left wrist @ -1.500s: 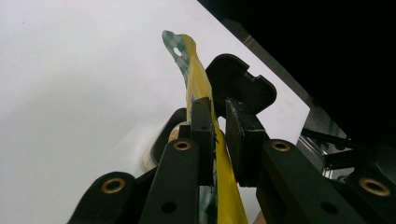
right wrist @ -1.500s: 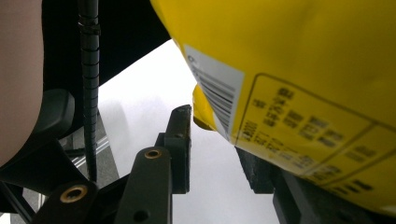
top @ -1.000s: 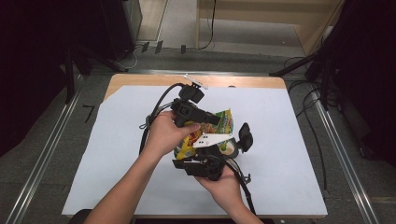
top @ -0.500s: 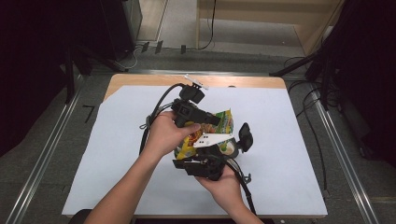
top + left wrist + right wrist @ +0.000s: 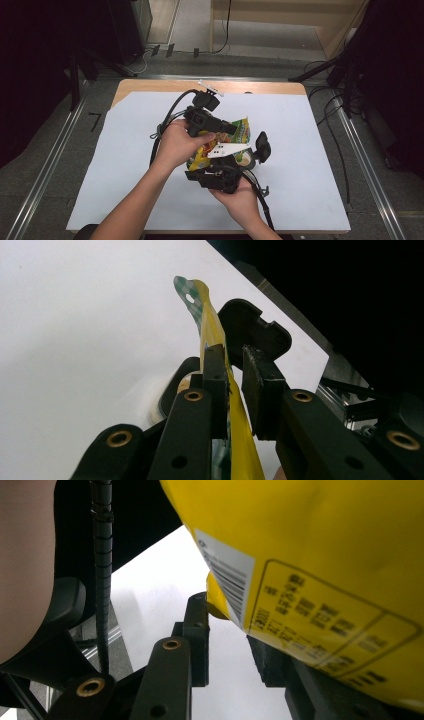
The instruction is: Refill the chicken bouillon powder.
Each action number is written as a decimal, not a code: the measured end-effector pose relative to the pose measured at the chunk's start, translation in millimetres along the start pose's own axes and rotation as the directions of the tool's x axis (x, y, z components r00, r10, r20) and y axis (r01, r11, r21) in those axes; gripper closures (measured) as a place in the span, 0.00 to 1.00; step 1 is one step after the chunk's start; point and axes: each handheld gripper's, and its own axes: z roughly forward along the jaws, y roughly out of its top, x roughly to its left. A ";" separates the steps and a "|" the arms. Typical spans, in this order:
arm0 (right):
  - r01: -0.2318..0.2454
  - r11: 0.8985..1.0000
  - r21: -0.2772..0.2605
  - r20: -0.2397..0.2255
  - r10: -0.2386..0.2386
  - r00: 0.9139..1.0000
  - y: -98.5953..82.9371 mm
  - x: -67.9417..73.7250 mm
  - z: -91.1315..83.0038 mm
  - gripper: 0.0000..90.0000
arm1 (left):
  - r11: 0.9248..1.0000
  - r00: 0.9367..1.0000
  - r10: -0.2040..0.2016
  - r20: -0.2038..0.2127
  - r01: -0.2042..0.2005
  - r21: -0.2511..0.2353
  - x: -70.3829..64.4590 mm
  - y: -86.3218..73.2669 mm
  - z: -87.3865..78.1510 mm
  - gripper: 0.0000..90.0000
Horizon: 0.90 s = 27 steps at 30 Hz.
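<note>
Basically nothing moved in last second: snack bag (image 5: 235, 131) still held mid-air over bench (image 5: 310, 150), left gripper (image 5: 234, 385) fingers pinching top edge, right gripper (image 5: 227, 645) fingers around bottom corner, grip unclear.

A lab: paper-covered table (image 5: 320, 150), floor rails (image 5: 45, 165), loose cables (image 5: 345, 150)

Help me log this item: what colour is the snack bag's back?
Yellow, with a white barcode label; the snack bag shows best in the right gripper view.
</note>
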 end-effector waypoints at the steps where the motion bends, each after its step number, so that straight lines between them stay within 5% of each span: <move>1: 0.003 1.000 0.001 0.001 -0.003 1.000 0.4 -0.1 -0.5 0.80 | 1.000 1.000 0.004 -0.002 -0.004 -0.001 -0.1 0.1 -0.5 0.90; 27: 0.009 1.000 0.017 -0.005 -0.008 1.000 3.0 6.7 -0.1 0.82 | 1.000 1.000 -0.018 -0.002 0.018 0.015 4.5 0.1 -0.4 0.91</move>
